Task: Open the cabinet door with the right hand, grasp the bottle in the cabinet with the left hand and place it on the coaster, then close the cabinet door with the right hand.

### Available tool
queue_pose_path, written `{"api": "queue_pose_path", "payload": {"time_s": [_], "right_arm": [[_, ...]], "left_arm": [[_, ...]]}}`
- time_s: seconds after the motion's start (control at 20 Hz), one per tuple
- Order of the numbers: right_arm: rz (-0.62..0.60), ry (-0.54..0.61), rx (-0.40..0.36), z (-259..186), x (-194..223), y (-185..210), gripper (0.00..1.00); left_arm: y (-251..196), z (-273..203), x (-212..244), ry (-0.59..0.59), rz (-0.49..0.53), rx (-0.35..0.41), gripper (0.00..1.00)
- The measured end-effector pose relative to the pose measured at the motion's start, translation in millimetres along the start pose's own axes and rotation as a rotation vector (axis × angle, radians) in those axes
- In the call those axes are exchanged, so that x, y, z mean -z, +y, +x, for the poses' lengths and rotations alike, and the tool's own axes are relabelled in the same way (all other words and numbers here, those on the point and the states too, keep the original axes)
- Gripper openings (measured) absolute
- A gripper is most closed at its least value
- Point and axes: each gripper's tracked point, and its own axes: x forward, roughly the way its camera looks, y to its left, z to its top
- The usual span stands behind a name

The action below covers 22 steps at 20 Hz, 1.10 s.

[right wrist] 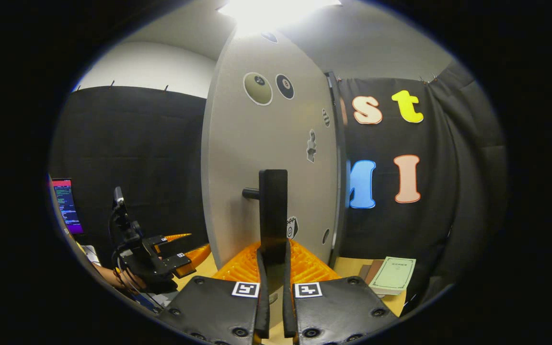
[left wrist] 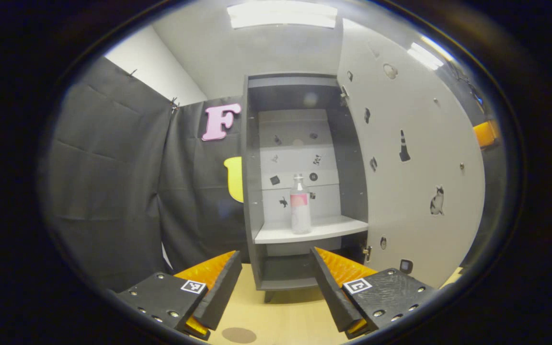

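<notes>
The cabinet door (left wrist: 415, 163) stands swung open to my right, and the bottle (left wrist: 300, 205) stands upright on the cabinet's shelf (left wrist: 333, 229), straight ahead of my left hand-held gripper (left wrist: 276, 282) and well apart from it, its long axis vertical. That hand-held gripper is released, fingers spread wide and level with the shelf's front. My right hand-held gripper (right wrist: 273, 292) is clenched on the door's handle (right wrist: 272, 211), so the left is the free one, and I judge a straight reach forward comes next.

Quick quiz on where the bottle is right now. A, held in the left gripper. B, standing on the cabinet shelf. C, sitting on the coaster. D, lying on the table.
B: the bottle stands upright on the cabinet shelf, with the left gripper open and short of it.
</notes>
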Motion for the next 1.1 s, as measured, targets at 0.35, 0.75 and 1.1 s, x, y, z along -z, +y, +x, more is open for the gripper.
{"api": "queue_pose_path", "payload": {"time_s": [0.35,0.75,1.1], "right_arm": [[-0.083,-0.020,0.121,-9.4,0.5,-48.9,0.11],[-0.077,-0.061,0.101,-54.0,7.6,-56.5,0.20],[-0.038,-0.055,0.348,-99.5,29.8,-121.7,0.99]], "left_arm": [[-36.9,0.8,-8.5,-0.015,0.004,0.001,0.88],[-48.6,0.3,-37.5,-0.056,0.066,-0.039,0.88],[-60.2,61.7,-83.8,-0.107,0.064,0.046,0.88]]}}
